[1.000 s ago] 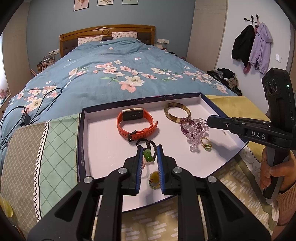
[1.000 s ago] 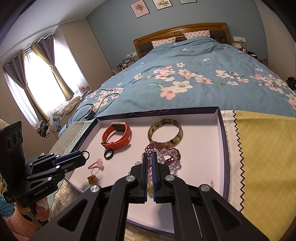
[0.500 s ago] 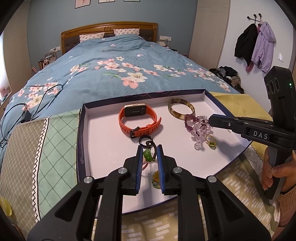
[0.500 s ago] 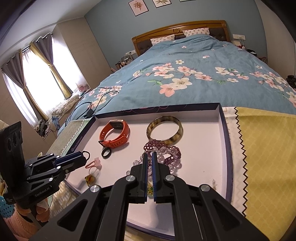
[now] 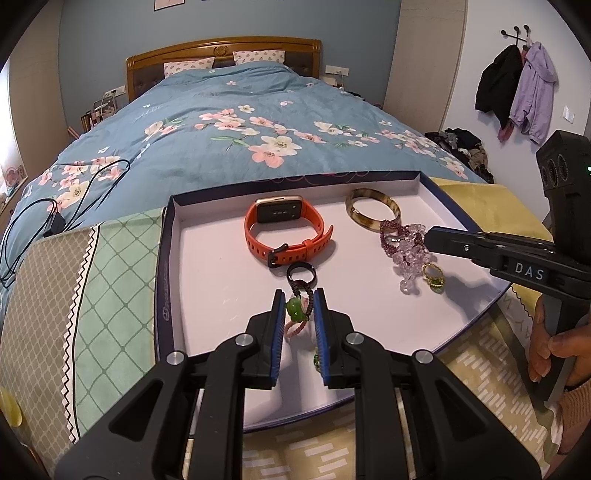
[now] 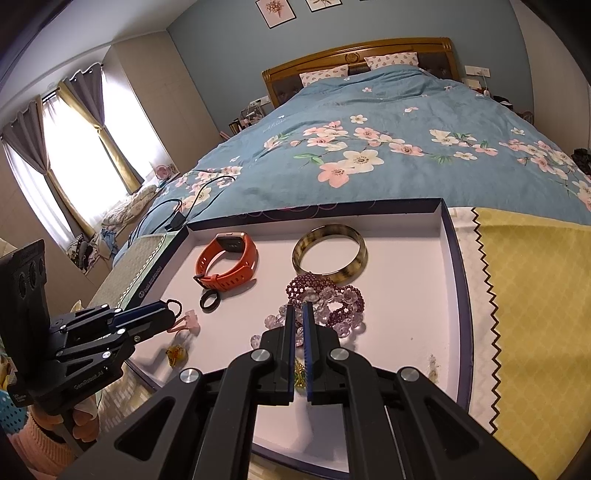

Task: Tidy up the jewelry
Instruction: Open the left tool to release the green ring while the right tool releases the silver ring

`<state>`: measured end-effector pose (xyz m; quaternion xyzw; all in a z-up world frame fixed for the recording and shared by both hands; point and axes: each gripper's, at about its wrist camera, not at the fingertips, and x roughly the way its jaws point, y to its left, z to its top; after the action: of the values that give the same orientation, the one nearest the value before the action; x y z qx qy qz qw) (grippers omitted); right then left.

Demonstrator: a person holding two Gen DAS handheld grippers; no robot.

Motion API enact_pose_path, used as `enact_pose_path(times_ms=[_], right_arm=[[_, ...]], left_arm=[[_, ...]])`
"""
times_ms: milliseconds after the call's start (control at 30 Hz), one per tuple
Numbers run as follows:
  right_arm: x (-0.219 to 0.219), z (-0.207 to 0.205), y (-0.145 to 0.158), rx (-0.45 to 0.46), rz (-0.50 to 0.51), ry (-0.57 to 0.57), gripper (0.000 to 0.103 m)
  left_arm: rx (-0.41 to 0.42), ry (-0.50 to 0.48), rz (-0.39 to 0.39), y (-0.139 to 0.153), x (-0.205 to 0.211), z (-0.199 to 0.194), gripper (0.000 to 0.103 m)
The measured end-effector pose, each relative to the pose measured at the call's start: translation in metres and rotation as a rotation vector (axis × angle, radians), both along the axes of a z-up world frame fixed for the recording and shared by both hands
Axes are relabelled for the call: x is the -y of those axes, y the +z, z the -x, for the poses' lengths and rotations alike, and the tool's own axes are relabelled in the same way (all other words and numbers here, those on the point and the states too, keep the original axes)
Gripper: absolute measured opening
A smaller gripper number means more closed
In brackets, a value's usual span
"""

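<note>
Bed with a blue floral duvet [image 5: 236,125], two patterned pillows [image 5: 258,56] and a wooden headboard [image 5: 221,46]. Black cable [image 5: 55,218] lying on the duvet's left edge. Dark and lilac jackets [image 5: 517,88] hung on wall hooks. Framed flower prints [image 6: 275,13] above the headboard; curtained window [image 6: 70,147] at left.

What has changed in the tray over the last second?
Very little. The left gripper still holds the green bead charm on its dark cord, and the right gripper stays nearly closed over the purple and clear bead bracelets. The orange watch, bangle, black ring and tray lie as before.
</note>
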<state>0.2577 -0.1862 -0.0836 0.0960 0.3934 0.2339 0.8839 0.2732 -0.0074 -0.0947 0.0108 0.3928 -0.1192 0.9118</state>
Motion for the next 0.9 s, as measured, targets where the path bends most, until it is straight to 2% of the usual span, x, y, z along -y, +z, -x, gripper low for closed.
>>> enact_pose_path(times_ms=[200,300,433,500,533,667,733,800,900], right_arm=[[0.001,0.001,-0.003,-0.007,-0.004,-0.006,0.006],[0.002,0.003,-0.004,-0.009,-0.004,-0.003,0.013],[0.003,0.007,-0.002,-0.003,-0.005,-0.003,0.016],[0.004,0.008,-0.002,0.002,-0.006,-0.005,0.022],[0.004,0.009,-0.001,0.005,-0.004,-0.004,0.024],[0.003,0.014,0.001,0.014,0.004,-0.001,0.027],[0.002,0.016,0.002,0.023,0.011,-0.001,0.037],[0.001,0.021,0.004,0.035,0.023,0.000,0.039],[0.002,0.024,0.007,0.048,0.024,-0.004,0.049]], left_arm=[[-0.016,0.009,-0.006,-0.007,-0.001,-0.004,0.017],[-0.021,0.010,-0.011,-0.010,-0.001,-0.004,0.018],[-0.018,0.018,-0.010,-0.010,-0.002,-0.004,0.020],[-0.016,0.024,-0.006,-0.010,-0.002,-0.003,0.029],[-0.013,0.027,-0.007,-0.009,-0.002,-0.002,0.029],[-0.006,0.032,-0.004,-0.008,-0.005,0.002,0.039],[0.003,0.036,0.004,-0.006,-0.006,0.005,0.047],[0.013,0.043,0.006,-0.004,-0.007,0.007,0.055],[0.022,0.049,0.009,-0.001,-0.008,0.012,0.062]])
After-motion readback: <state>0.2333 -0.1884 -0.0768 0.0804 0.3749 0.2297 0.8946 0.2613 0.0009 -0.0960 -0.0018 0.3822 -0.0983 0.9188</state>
